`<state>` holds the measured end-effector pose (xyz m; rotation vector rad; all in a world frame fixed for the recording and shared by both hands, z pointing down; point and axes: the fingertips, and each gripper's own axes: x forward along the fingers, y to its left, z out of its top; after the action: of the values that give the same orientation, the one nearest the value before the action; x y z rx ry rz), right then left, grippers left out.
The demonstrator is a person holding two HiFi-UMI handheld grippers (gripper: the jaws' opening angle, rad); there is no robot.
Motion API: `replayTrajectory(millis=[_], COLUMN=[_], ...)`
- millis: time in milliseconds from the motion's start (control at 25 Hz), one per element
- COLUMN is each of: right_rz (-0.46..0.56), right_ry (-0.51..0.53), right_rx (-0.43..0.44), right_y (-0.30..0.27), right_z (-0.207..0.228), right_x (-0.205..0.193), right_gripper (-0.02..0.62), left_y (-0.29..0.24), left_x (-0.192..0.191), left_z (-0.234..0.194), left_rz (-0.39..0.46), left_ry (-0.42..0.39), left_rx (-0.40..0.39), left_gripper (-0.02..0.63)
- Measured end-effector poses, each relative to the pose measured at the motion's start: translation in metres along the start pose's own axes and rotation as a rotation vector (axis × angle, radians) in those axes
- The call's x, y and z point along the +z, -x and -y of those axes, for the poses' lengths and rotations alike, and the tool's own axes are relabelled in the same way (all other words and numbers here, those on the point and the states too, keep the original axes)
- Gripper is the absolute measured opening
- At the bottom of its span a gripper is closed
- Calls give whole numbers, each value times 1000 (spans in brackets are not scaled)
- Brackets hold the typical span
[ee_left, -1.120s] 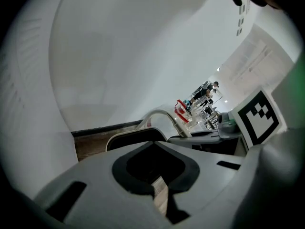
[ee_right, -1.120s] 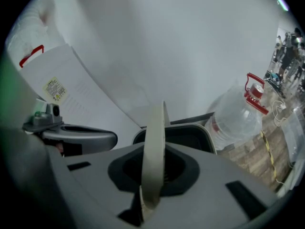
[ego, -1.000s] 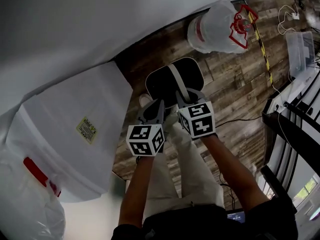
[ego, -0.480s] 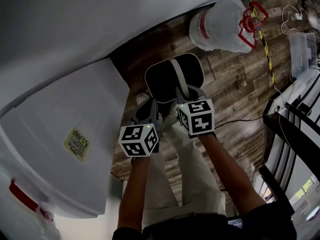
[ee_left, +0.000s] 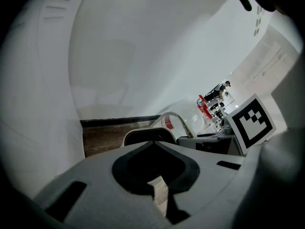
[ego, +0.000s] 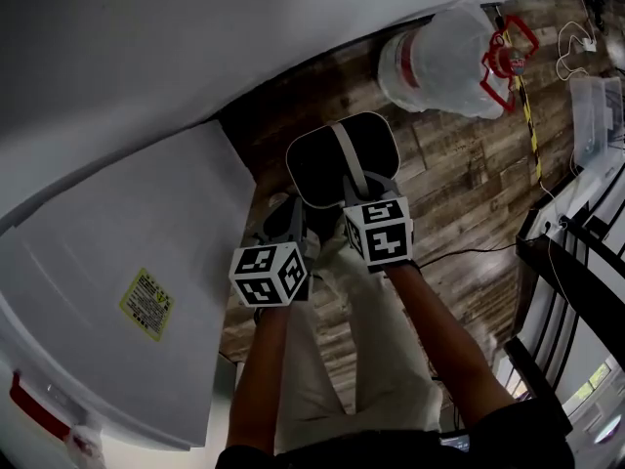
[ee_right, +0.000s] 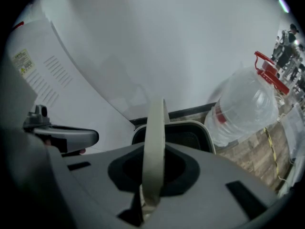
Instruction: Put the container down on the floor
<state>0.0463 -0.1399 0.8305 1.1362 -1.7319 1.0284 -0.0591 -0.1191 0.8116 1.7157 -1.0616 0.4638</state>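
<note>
A black container with a cream rim point(ego: 295, 156) hangs over the wood floor point(ego: 459, 193) by its cream bail handle point(ego: 345, 152). My right gripper point(ego: 363, 188) is shut on that handle; in the right gripper view the handle point(ee_right: 155, 142) runs up out of my right gripper point(ee_right: 143, 205) and arches over the container point(ee_right: 193, 133). My left gripper point(ego: 291, 227) is beside the container's near left edge, not holding it. In the left gripper view my left gripper point(ee_left: 162, 202) looks shut, with a small printed cream strip at the jaws, and the container point(ee_left: 143, 136) lies just beyond.
A big clear water jug point(ego: 439, 57) with a red cap lies on the floor past the container. A large white box point(ego: 117, 281) stands at the left against the white wall point(ego: 195, 37). Black railing point(ego: 576, 291) and cables point(ego: 488, 247) are at the right.
Both grippers have sunk towards the floor with the container hanging from the right one. The white box has slid down and left in the head view.
</note>
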Motion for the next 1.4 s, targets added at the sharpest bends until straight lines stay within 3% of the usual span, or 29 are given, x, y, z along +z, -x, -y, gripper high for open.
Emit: replayTrajectory(millis=[520,960,1400], right_rz=[7,42,61], right_ry=[38,114,143], right_rx=[16,28,34], right_y=[-56,-103,-142], right_z=[-5,-3,-3], right_x=[11,34,52], right_gripper=[34,34,34], left_y=[-33,-60,-80], left_x=[6,30,27], left_z=[-26,-71,-89], left_rz=[17,54,75], left_ry=[-7,-28,-1], left_rx=[12,81,90], left_gripper=[14,14,14])
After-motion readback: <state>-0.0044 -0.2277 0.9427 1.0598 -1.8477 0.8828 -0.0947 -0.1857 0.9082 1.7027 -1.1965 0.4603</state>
